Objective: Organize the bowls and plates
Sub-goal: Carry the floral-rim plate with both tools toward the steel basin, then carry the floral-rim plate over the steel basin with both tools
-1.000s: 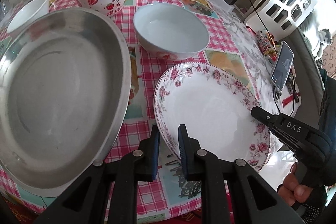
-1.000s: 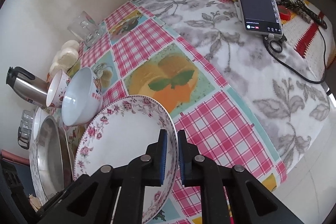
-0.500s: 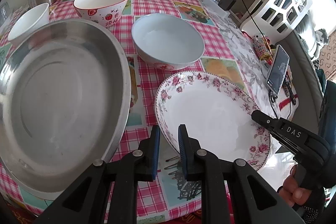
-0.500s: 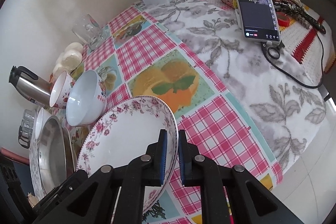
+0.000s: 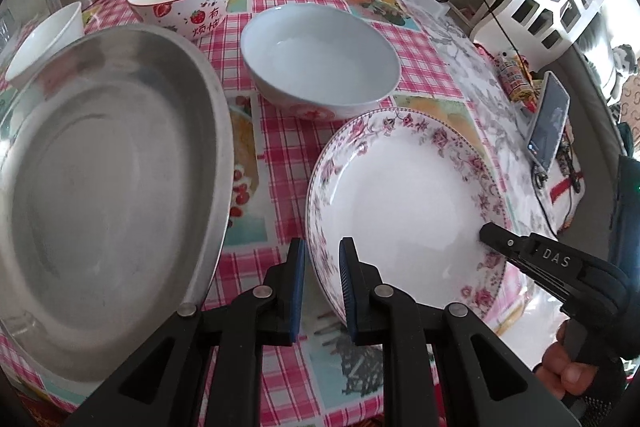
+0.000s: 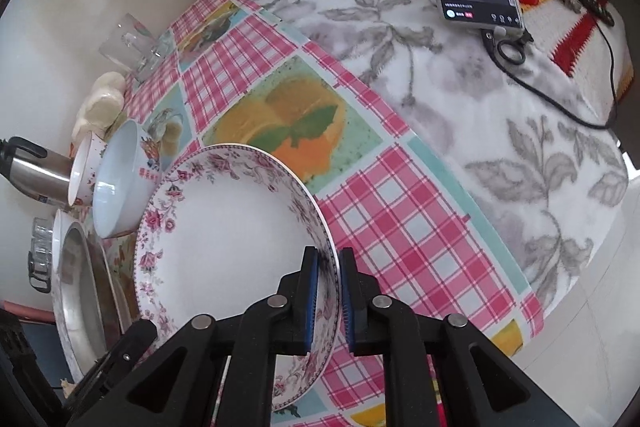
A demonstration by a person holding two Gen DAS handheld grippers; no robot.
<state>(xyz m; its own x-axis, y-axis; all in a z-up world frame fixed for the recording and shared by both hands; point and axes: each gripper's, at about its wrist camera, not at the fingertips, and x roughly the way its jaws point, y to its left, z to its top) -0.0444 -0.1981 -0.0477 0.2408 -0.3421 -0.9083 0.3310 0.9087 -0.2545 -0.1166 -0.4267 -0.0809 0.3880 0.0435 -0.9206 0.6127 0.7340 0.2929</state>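
Here, round glossy floral plate (image 5: 404, 203)

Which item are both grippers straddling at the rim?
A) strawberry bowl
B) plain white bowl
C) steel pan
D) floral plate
D: the floral plate has its rim between the pads of the left gripper, and its opposite rim sits between the opening jaws of the right gripper.
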